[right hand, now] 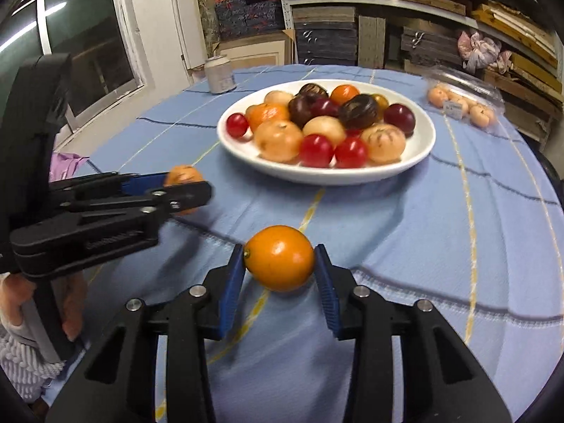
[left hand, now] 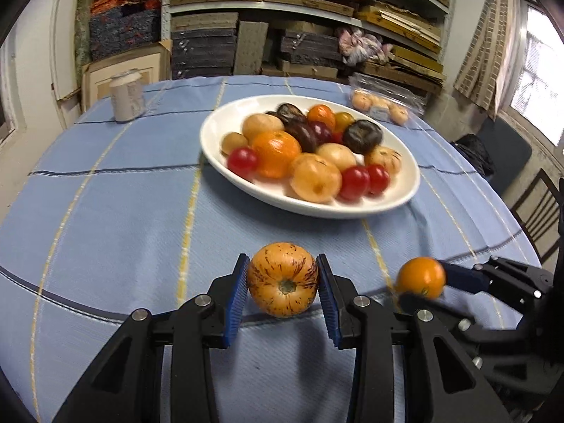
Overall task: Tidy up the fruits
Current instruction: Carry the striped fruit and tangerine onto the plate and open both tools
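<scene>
My left gripper (left hand: 282, 282) is shut on a striped orange fruit (left hand: 282, 279) and holds it just above the blue tablecloth; the fruit also shows in the right wrist view (right hand: 183, 176). My right gripper (right hand: 279, 259) is shut on a smooth orange fruit (right hand: 279, 257), seen to the right in the left wrist view (left hand: 421, 276). A white oval plate (left hand: 225, 120) heaped with several red, orange, pale and dark fruits stands beyond both grippers in the middle of the table; it also shows in the right wrist view (right hand: 428, 141).
A clear plastic box of pale orange fruits (left hand: 384, 100) lies at the far right of the table. A white can (left hand: 127, 95) stands at the far left. Shelves of stacked boards stand behind the table. A chair (left hand: 539, 211) is at the right edge.
</scene>
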{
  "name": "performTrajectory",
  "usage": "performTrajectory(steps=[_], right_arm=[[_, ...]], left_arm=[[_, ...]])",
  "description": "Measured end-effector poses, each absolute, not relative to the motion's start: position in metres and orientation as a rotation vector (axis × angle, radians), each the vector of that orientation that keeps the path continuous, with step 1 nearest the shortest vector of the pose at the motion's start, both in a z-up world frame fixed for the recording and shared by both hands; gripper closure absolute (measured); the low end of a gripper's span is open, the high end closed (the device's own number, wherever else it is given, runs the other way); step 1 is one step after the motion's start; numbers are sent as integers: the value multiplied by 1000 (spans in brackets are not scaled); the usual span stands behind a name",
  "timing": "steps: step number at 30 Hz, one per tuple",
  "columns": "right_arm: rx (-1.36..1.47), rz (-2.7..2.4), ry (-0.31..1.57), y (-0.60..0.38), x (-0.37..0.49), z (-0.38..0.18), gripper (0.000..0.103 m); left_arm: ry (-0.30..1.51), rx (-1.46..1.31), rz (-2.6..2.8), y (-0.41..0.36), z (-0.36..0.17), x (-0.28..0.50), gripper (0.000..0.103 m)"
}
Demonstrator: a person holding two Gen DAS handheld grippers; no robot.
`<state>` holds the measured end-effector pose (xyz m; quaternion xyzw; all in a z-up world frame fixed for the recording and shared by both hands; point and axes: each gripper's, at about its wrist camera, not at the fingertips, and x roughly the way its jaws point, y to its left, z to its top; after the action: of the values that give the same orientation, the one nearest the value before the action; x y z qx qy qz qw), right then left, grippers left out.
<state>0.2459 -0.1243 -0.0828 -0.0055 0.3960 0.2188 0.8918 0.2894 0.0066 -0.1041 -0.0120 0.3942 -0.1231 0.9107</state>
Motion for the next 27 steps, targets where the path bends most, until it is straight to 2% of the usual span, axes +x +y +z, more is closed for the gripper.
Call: performTrajectory(steps=[4, 12, 15, 19, 27], right_arm=[[67, 468, 768, -139, 235, -54, 64], [99, 414, 490, -177, 251, 99, 64], [100, 403, 450, -178, 264, 125, 64], [101, 388, 503, -173, 302, 104, 64], [114, 319, 746, -165, 389, -14, 64]], left_arm=[[760, -44, -278, 3, -79, 282, 65], [573, -21, -263, 0, 40, 313, 65], [533, -12, -250, -6, 73, 333, 65], [546, 13, -238, -21, 70, 358, 65], [774, -23, -246, -38, -37, 431, 65]])
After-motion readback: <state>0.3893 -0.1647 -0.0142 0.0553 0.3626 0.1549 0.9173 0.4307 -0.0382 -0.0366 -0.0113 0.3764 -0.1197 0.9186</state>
